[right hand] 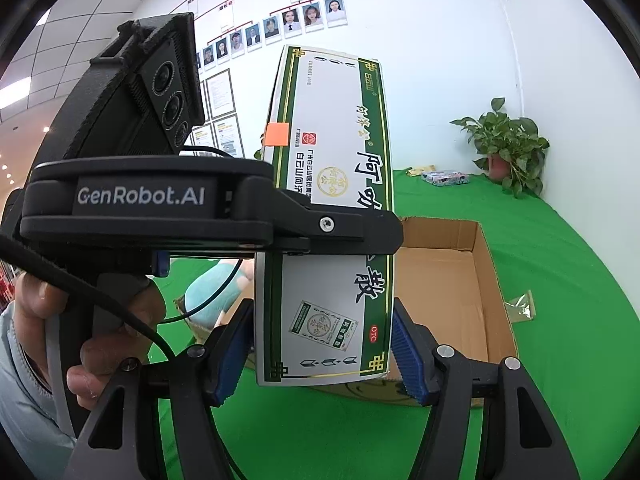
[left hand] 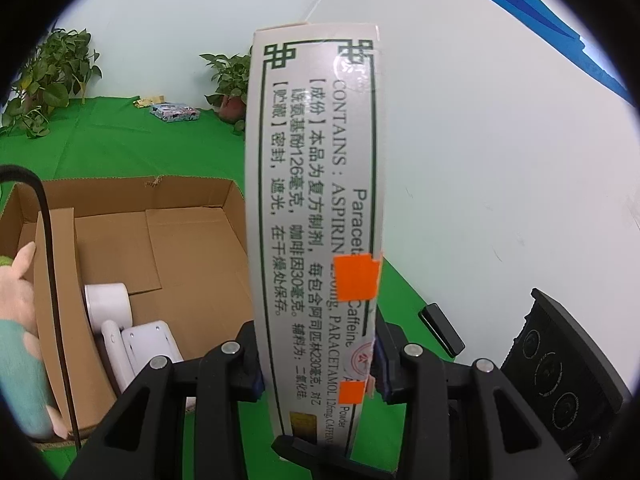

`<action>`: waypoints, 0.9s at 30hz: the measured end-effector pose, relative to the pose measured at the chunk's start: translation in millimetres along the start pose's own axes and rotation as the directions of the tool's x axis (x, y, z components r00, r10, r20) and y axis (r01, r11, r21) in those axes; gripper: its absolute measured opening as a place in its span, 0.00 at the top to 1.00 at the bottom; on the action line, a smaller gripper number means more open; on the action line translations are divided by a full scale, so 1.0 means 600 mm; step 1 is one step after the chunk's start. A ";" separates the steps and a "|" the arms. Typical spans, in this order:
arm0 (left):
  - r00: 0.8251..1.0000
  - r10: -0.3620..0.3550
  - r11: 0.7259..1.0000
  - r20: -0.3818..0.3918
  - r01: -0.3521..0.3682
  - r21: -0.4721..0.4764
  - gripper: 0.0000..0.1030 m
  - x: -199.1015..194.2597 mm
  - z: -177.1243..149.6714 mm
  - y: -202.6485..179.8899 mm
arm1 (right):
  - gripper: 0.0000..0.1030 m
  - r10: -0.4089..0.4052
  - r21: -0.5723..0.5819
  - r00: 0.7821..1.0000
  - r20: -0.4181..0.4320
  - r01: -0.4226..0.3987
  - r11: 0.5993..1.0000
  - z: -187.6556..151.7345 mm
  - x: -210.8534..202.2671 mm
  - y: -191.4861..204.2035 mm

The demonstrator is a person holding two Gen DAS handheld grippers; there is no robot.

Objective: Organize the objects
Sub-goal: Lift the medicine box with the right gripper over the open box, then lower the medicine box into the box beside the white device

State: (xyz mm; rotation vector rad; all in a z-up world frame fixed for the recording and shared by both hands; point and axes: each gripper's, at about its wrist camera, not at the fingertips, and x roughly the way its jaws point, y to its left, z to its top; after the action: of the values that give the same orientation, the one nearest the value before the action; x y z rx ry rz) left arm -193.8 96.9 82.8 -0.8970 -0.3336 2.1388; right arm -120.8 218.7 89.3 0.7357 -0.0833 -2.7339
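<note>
My left gripper [left hand: 318, 380] is shut on the narrow sides of a white and green medicine box [left hand: 316, 216] with orange tape, holding it upright in the air. In the right wrist view the same medicine box [right hand: 332, 184] stands between my right gripper's [right hand: 324, 356] open blue pads [right hand: 408, 356], which flank its lower end with small gaps. The left gripper's body [right hand: 160, 200] crosses in front of the box. An open cardboard box [left hand: 132, 240] lies on the green cloth at the left; it holds a white roll [left hand: 108, 300] and a white device [left hand: 140, 344].
The cardboard box also shows behind the medicine box in the right wrist view [right hand: 452, 280]. Potted plants [left hand: 52, 80] stand at the back by the white wall, with a small patterned packet [left hand: 175, 113] near them. A clear wrapper [right hand: 520, 306] lies right of the carton.
</note>
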 end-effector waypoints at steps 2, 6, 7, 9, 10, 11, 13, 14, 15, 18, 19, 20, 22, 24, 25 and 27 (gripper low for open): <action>1.000 0.004 1.000 -0.009 -0.004 -0.011 0.63 0.003 0.012 0.005 | 0.40 0.005 0.009 1.000 -0.013 -0.005 1.000 0.014 0.010 -0.006; 1.000 0.021 1.000 -0.021 -0.021 -0.016 0.63 0.013 0.034 0.015 | 0.40 0.013 0.036 0.999 -0.043 -0.012 0.999 0.039 0.028 -0.015; 0.999 0.026 0.999 -0.030 -0.027 -0.025 0.63 0.020 0.040 0.021 | 0.40 0.015 0.042 0.998 -0.053 -0.013 0.999 0.043 0.034 -0.018; 0.999 0.030 0.999 -0.044 -0.031 -0.042 0.63 0.031 0.045 0.033 | 0.39 0.023 0.058 0.997 -0.080 -0.018 0.998 0.051 0.048 -0.029; 0.998 0.029 0.998 -0.053 -0.032 -0.055 0.63 0.038 0.048 0.040 | 0.39 0.025 0.064 0.996 -0.090 -0.020 0.998 0.052 0.054 -0.031; 0.998 0.027 0.997 -0.061 -0.031 -0.066 0.63 0.044 0.048 0.048 | 0.39 0.026 0.069 0.994 -0.104 -0.018 0.997 0.052 0.062 -0.034; 0.997 0.023 0.996 -0.076 -0.029 -0.085 0.63 0.055 0.050 0.059 | 0.39 0.026 0.077 0.992 -0.124 -0.016 0.997 0.049 0.077 -0.039; 0.996 0.022 0.995 -0.083 -0.030 -0.092 0.63 0.061 0.049 0.066 | 0.39 0.028 0.083 0.990 -0.141 -0.016 0.996 0.047 0.087 -0.042; 0.996 0.023 0.995 -0.090 -0.032 -0.098 0.63 0.066 0.047 0.071 | 0.39 0.030 0.088 0.988 -0.152 -0.017 0.996 0.045 0.097 -0.046; 0.993 0.023 0.992 -0.114 -0.037 -0.120 0.63 0.085 0.041 0.090 | 0.39 0.039 0.104 0.982 -0.185 -0.020 0.994 0.033 0.123 -0.057; 0.992 0.023 0.991 -0.123 -0.039 -0.130 0.63 0.092 0.040 0.096 | 0.39 0.041 0.111 0.980 -0.194 -0.019 0.994 0.029 0.130 -0.060; 0.991 0.023 0.990 -0.134 -0.041 -0.138 0.63 0.099 0.038 0.102 | 0.39 0.042 0.116 0.978 -0.203 -0.019 0.993 0.025 0.135 -0.062; 0.988 0.026 0.987 -0.152 -0.049 -0.150 0.63 0.113 0.035 0.112 | 0.39 0.048 0.131 0.974 -0.223 -0.019 0.991 0.017 0.150 -0.071; 0.985 0.028 0.985 -0.170 -0.056 -0.163 0.63 0.126 0.033 0.122 | 0.39 0.059 0.149 0.967 -0.246 -0.022 0.989 0.007 0.165 -0.082; 0.983 0.029 0.982 -0.183 -0.062 -0.177 0.63 0.135 0.031 0.130 | 0.39 0.063 0.155 0.965 -0.256 -0.023 0.988 0.004 0.173 -0.087; 0.979 0.032 0.979 -0.202 -0.071 -0.191 0.63 0.148 0.027 0.141 | 0.39 0.077 0.172 0.957 -0.280 -0.029 0.985 -0.004 0.190 -0.097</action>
State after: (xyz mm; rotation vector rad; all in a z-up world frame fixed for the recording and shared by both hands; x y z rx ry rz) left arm -292.5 107.5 9.0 -1.2353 -0.4302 2.0670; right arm -229.3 238.9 24.6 1.1497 -0.2646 -2.5611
